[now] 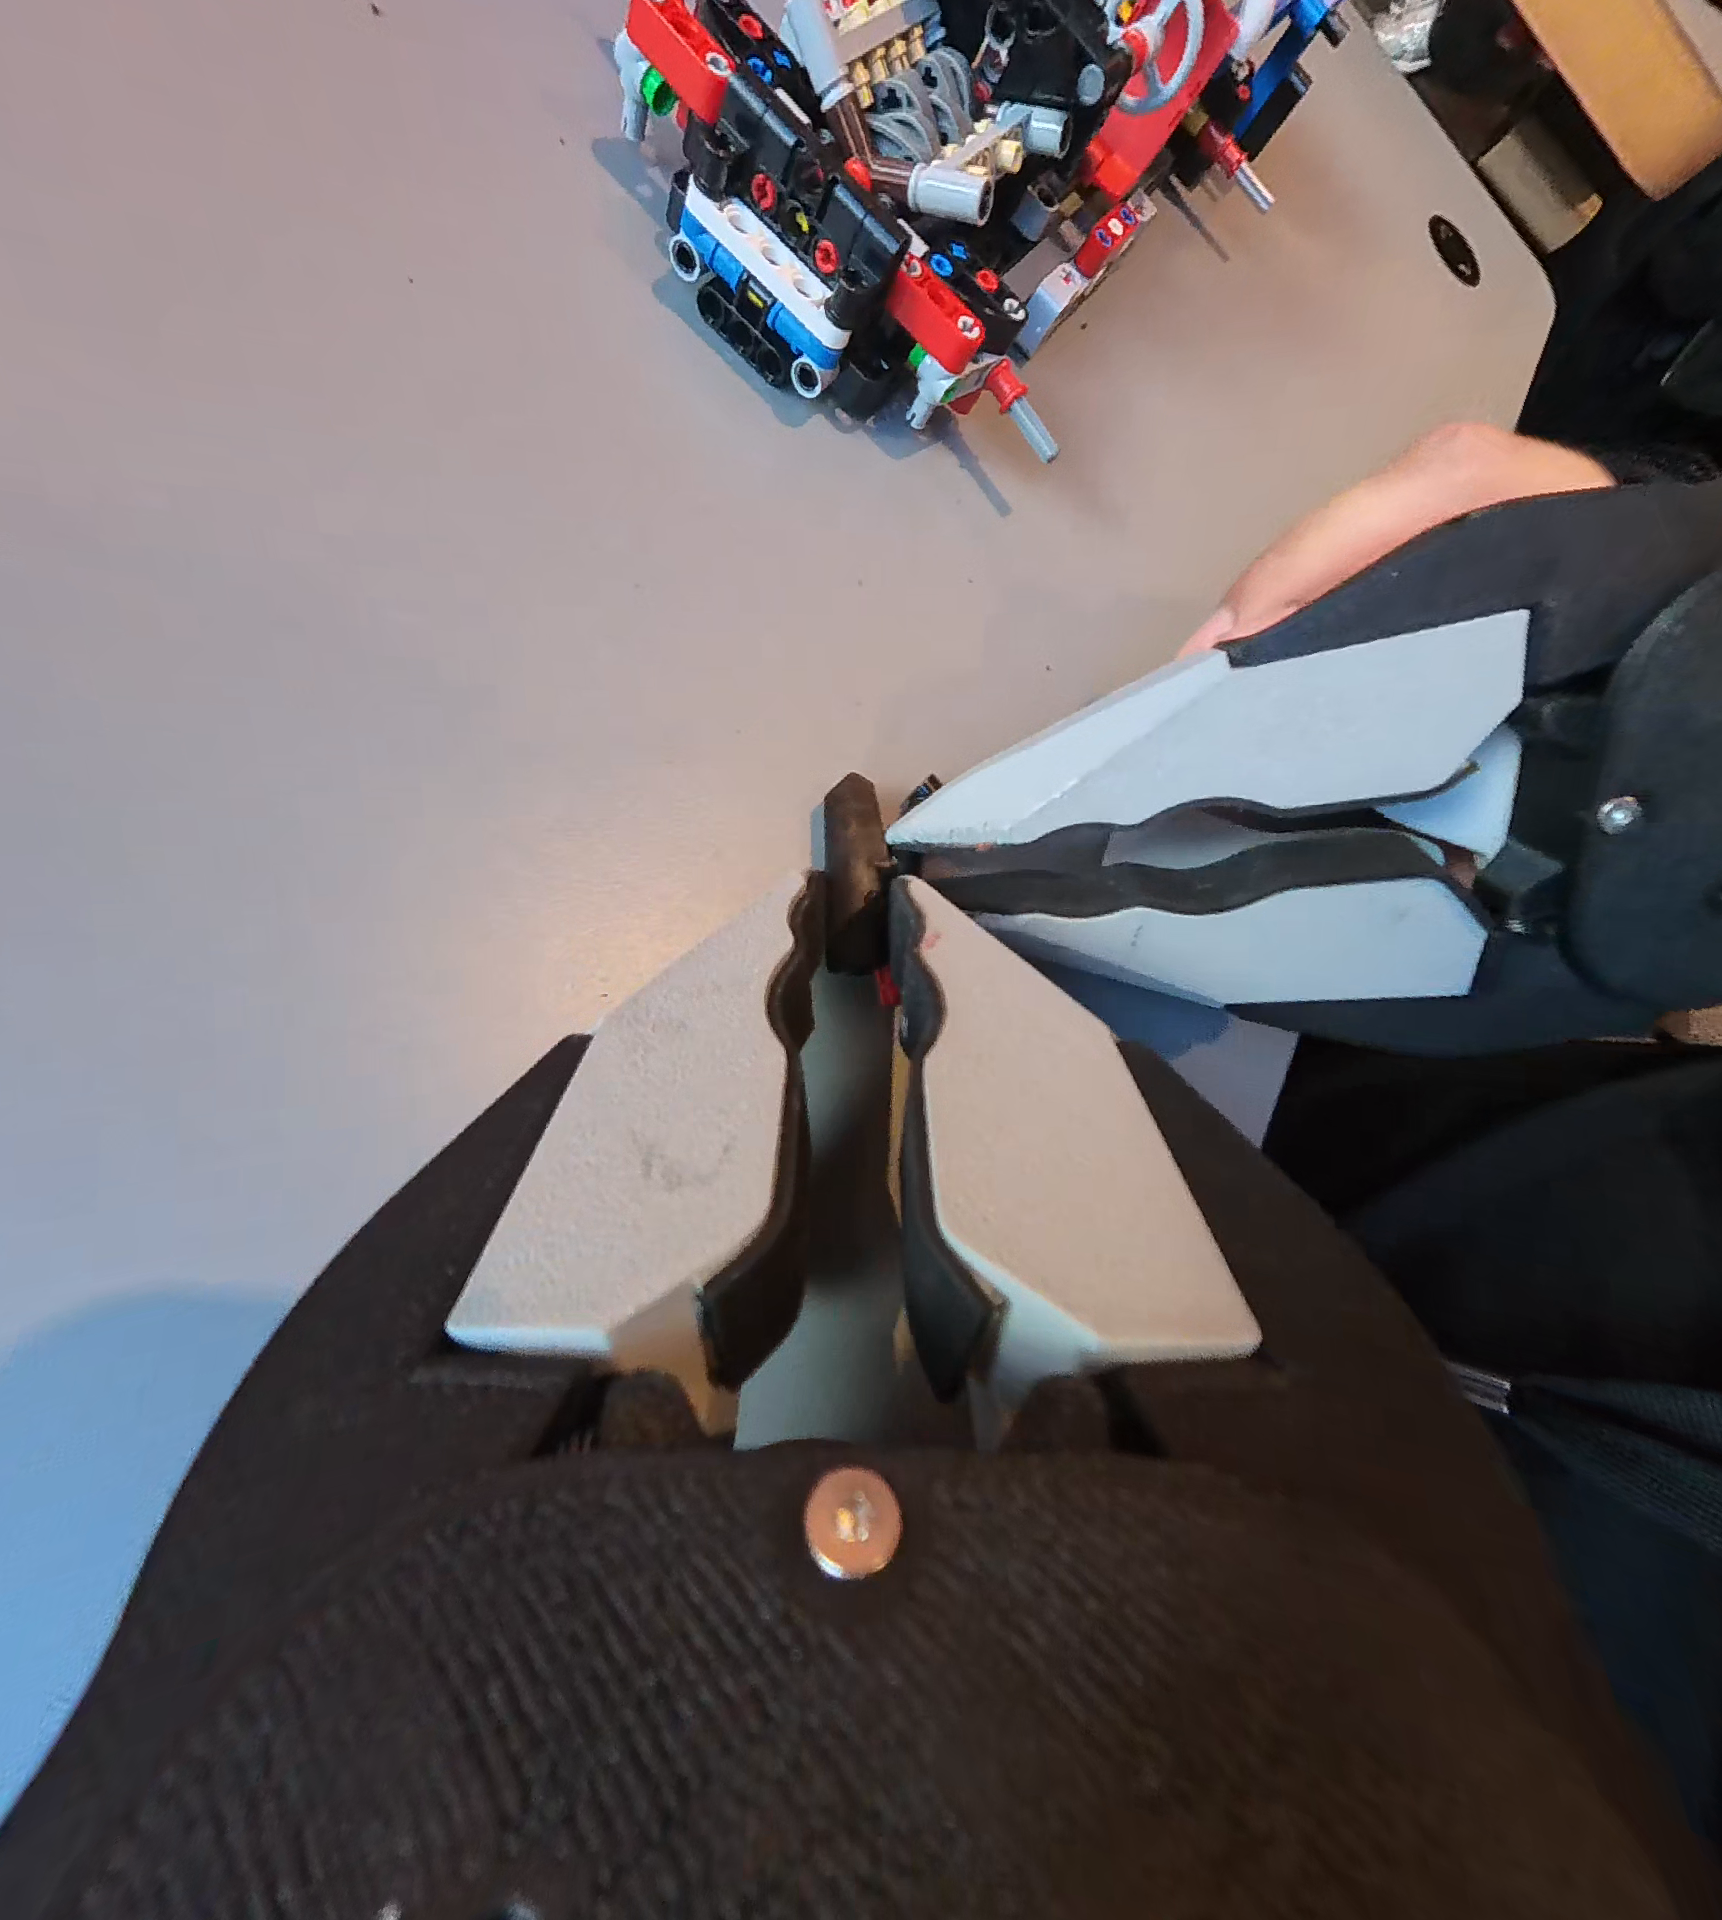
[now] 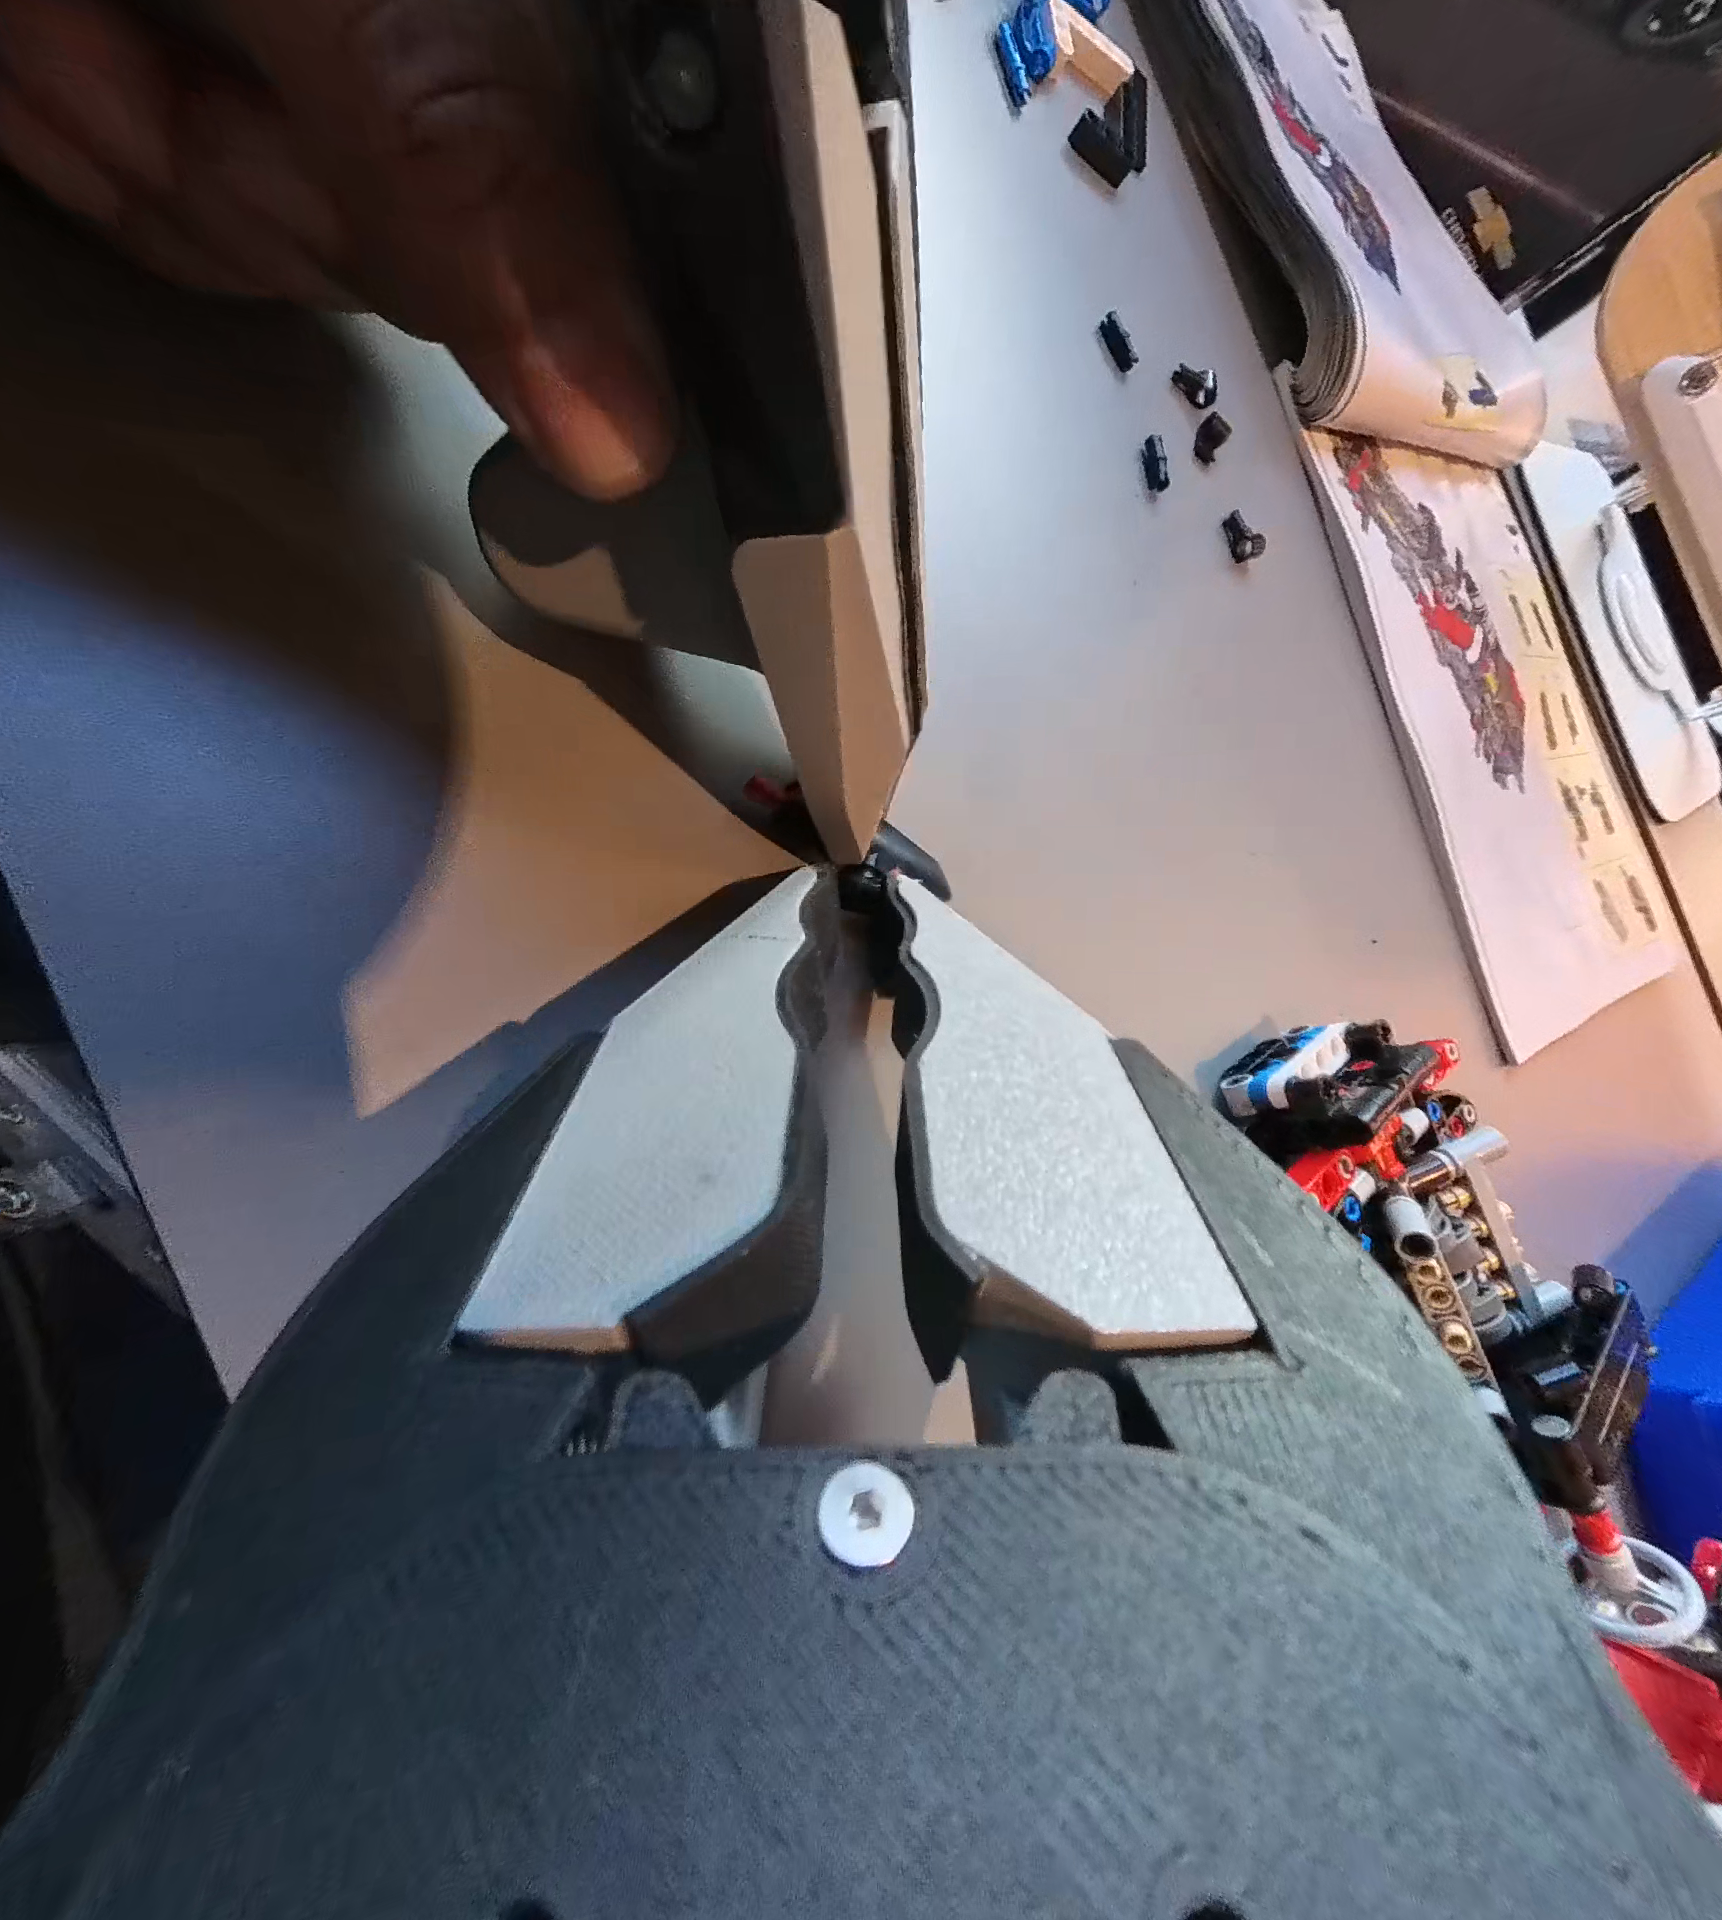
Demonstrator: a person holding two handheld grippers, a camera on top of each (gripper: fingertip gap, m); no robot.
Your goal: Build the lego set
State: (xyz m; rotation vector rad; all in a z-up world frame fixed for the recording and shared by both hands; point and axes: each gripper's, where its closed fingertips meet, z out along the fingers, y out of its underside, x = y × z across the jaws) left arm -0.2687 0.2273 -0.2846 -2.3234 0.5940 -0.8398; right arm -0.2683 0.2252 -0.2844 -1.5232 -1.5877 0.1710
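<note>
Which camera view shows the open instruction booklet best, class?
The right wrist view. There the instruction booklet lies open along the table's far edge, its printed pages in plain sight beside the loose black pieces. The left wrist view shows none of it, only the partly built model and both claws.

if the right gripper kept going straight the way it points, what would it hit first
Likely the left gripper, whose grey tips meet the right gripper at the small black lego piece both pinch; depth is unclear.
</note>
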